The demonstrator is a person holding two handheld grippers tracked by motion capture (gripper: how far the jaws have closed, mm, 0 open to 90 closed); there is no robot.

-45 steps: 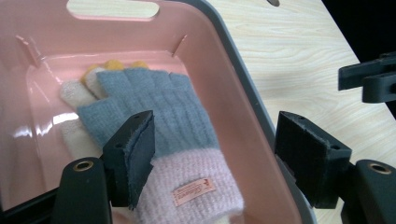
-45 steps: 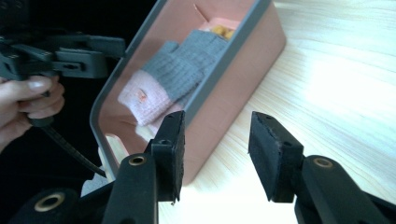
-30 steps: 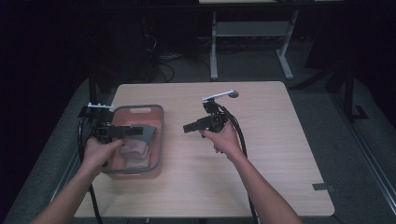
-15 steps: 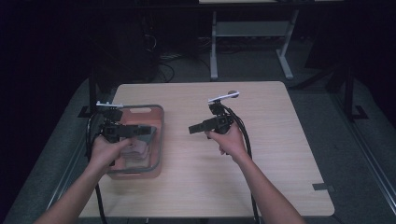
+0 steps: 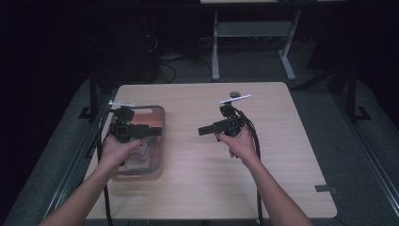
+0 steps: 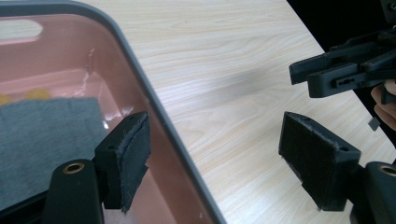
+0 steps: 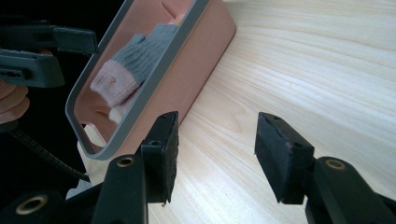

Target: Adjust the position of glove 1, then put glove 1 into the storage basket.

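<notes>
The left gripper [image 5: 153, 131] is hovering over the pink bin [image 5: 161, 141] at the table's [image 5: 282, 155] left, fingers just widening, straddling its rim, nothing pinched. The right gripper view is revealing a grey-and-pink sock [image 7: 135, 65] inside. The right gripper [image 5: 203, 130] is hanging mid-table, fingers spreading, empty.

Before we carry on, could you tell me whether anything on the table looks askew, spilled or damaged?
Nothing stands out. The pink plastic bin with a grey rim sits flat on the light wooden table, and the grey knitted sock with a pink cuff lies inside it.
</notes>
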